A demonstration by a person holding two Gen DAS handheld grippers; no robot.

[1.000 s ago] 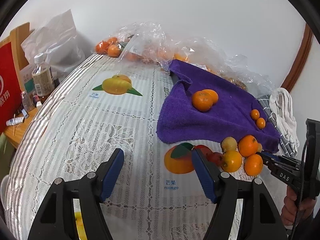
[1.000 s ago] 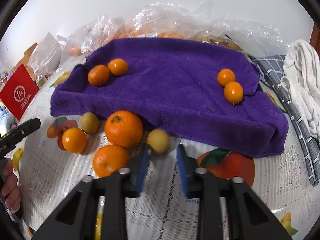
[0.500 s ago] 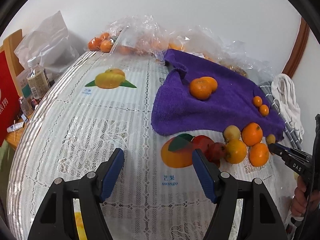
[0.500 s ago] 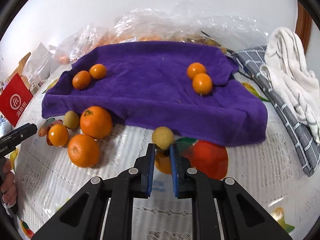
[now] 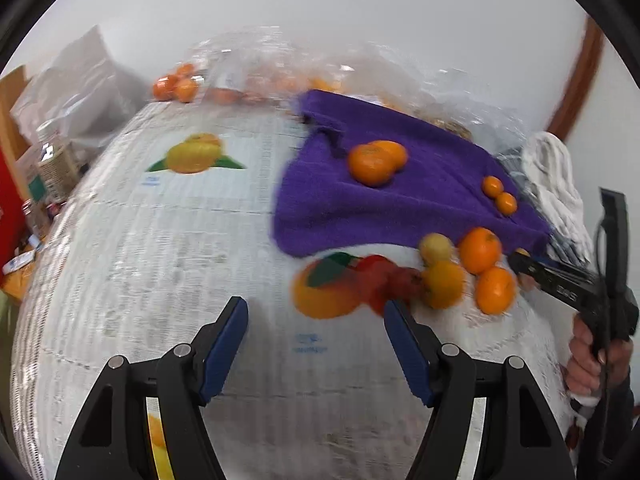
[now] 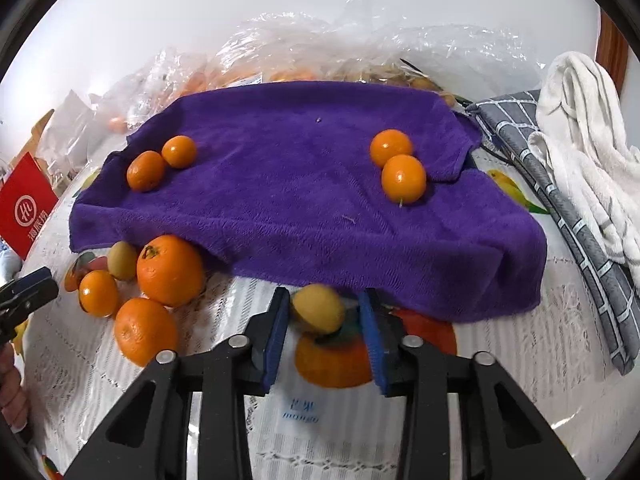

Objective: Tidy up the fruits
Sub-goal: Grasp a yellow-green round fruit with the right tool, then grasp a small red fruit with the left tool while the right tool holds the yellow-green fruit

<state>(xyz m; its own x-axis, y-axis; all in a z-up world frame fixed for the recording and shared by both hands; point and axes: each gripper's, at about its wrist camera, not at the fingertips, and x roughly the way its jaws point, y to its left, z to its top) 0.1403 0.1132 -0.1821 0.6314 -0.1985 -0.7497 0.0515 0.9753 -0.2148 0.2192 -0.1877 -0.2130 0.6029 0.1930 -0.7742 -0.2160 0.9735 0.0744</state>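
Right gripper (image 6: 323, 322) nearest, just in front of the purple towel (image 6: 304, 200): jaws parted, a small yellow fruit (image 6: 318, 308) lying between them, blurred, nearer the left pad, a clear gap on the other side; contact with either pad not determinable. Judged not firmly held. Left gripper (image 5: 316, 344) spread wide and empty over the tablecloth (image 5: 160, 260), well short of the towel's front left corner. Loose cluster at that corner, off the cloth: two large oranges (image 6: 170, 270), a smaller orange fruit (image 6: 98, 293) and a second yellow fruit (image 6: 122, 259), all close together or touching. On the towel, two pairs already laid out: medium oranges (image 6: 146, 171) near its left edge, small round ones (image 6: 403, 179) near its right. Beyond the towel, clear plastic bags (image 6: 360, 52); to its right, a grey checked cloth (image 6: 560, 208) and a white towel (image 6: 580, 128). Risks: round fruit rolling out before the pads meet; off-centre closing pushing it under the towel's front hem; hem fabric pinched with the fruit; cluster knocked and scattered.
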